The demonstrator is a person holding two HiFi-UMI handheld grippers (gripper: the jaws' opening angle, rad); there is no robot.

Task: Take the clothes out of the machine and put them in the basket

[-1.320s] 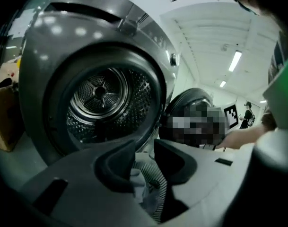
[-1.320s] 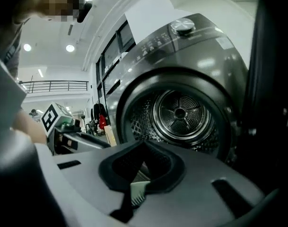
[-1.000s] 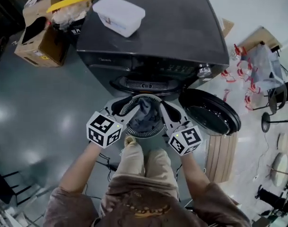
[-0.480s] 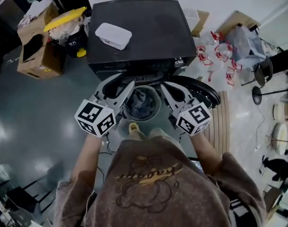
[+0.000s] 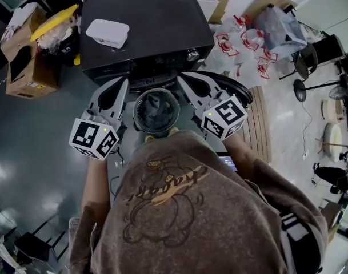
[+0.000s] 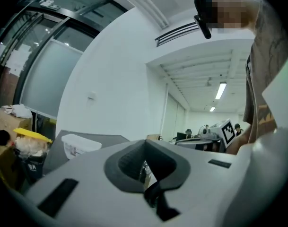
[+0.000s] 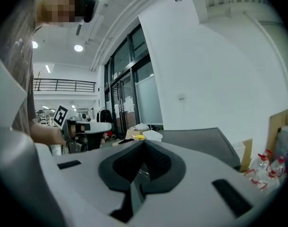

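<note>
The black washing machine (image 5: 145,27) stands ahead, its round door (image 5: 246,96) swung open to the right. A round dark basket (image 5: 156,112) with grey clothes (image 5: 156,106) in it shows low down between my two grippers, near my shoe. Neither gripper touches it. My left gripper (image 5: 121,84) points level toward the machine; its jaws have just been closing and now meet with nothing between them (image 6: 144,169). My right gripper (image 5: 183,77) points the same way, shut and empty (image 7: 143,167). The machine's drum opening is hidden behind the grippers.
A white plastic tub (image 5: 108,33) sits on the machine's top. Cardboard boxes and a yellow item (image 5: 34,50) stand to the left. A slatted wooden board (image 5: 262,124) lies on the right, with red-capped bottles (image 5: 242,41) and stands (image 5: 302,87) beyond.
Both grippers have risen well above the basket as the person stood up. The machine looks smaller and farther, and the person's torso now fills the bottom of the head view.
</note>
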